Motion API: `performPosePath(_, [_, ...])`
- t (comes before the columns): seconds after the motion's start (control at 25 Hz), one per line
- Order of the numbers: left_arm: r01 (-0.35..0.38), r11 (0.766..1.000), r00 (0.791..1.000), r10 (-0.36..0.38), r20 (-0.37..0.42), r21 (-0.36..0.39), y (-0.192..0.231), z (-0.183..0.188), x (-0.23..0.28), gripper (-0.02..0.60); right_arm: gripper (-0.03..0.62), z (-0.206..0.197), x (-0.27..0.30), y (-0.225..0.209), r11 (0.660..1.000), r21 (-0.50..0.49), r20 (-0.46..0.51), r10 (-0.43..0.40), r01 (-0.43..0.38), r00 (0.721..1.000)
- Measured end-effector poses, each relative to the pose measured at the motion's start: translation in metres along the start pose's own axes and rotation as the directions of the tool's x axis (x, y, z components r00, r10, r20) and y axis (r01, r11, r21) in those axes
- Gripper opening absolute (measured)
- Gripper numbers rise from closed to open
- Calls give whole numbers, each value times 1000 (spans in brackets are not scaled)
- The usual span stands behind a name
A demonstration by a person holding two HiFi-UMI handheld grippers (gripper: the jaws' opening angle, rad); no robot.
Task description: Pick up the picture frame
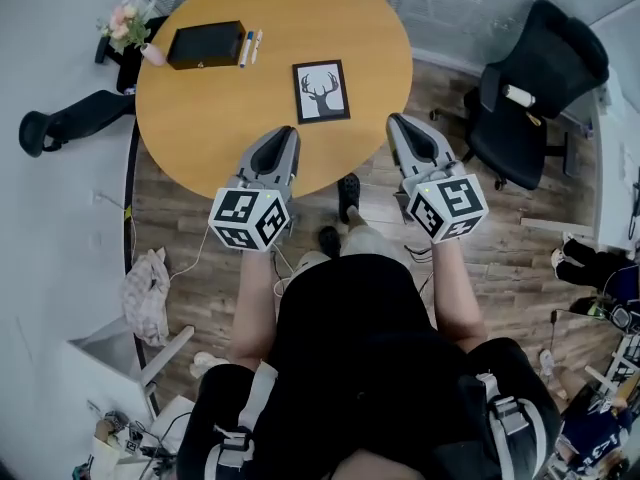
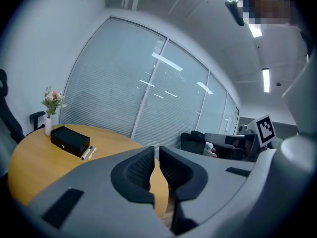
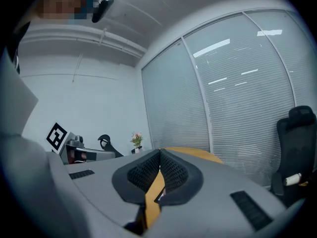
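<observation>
Big round wooden table point(image 1: 240, 108) fills the top of the head view. A black office chair point(image 1: 530, 88) is parked off its 3 o'clock side, well clear of the edge.

Both tools are up at the near rim. The left gripper point(image 1: 288, 131) sits at the table's 6 o'clock edge. In its own view the left gripper point(image 2: 156, 150) has its jaws all but together, just a sliver of tabletop showing between the pads and nothing held. The right gripper point(image 1: 397, 120) hangs at about 4 o'clock, right on the rim. The right gripper view shows it point(image 3: 159, 155) with the jaws pressed tip to tip and empty.

On the table, a black box point(image 1: 205, 45) lies at 10 o'clock from the centre. The picture frame point(image 1: 321, 91), a deer print in a dark border, lies flat at about 4 o'clock from the centre. It's at 1 o'clock from the left tips and 10 o'clock from the right tips, touching neither. A small vase of flowers point(image 1: 128, 30) stands at the far 9 o'clock rim. Two pens point(image 1: 250, 48) lie just beside the box on its 3 o'clock side.
</observation>
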State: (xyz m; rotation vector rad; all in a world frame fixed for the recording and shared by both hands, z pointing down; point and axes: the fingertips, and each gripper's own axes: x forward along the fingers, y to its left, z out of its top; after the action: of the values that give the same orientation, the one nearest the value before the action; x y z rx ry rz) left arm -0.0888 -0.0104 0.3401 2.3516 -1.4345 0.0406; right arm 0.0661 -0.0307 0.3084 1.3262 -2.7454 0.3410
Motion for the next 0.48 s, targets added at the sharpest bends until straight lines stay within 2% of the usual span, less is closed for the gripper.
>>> performPosePath(0.48, [-68, 997, 997, 67, -48, -27, 70, 30, 111, 28, 21, 12, 121, -81, 999, 20, -40, 51, -50, 998])
